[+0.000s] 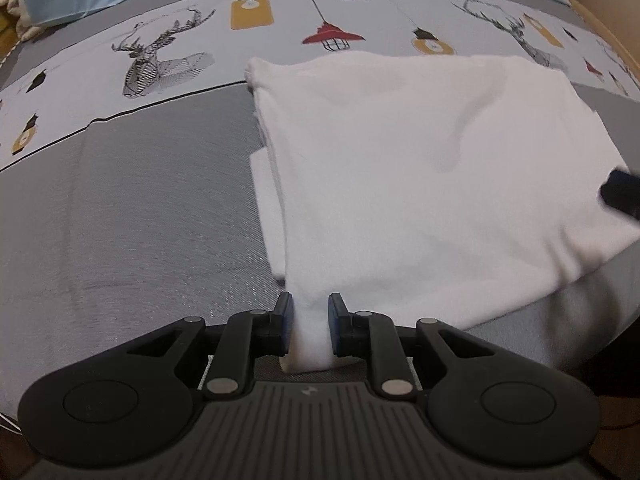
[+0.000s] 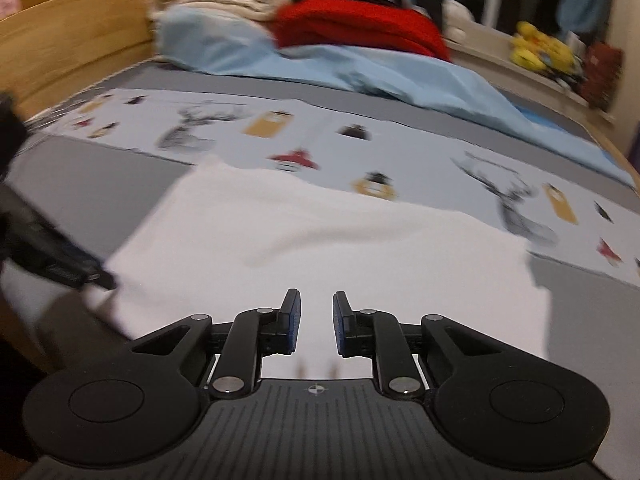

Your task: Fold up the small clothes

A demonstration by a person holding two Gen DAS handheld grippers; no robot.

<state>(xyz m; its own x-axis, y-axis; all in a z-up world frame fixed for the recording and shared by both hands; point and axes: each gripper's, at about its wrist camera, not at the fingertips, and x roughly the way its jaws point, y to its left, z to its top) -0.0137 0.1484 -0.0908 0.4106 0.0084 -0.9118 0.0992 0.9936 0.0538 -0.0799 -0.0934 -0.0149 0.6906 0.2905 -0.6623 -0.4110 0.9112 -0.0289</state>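
Right wrist view motion-blurred; white garment corner hidden between left gripper fingers.

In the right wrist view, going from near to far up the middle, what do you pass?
Right hand-held gripper, jaws apart with nothing between them → white garment → patterned strip of the bedspread → light blue blanket → red folded cloth.

The left gripper is matte black, its two fingers faced with blue pads and hinged on curved link arms with round silver pivot pins. Behind them lies a grey ribbed base plate, with a round black disc at 4 and 8 o'clock. The right gripper is built alike, with a small crosshair mark on its ribbed plate.
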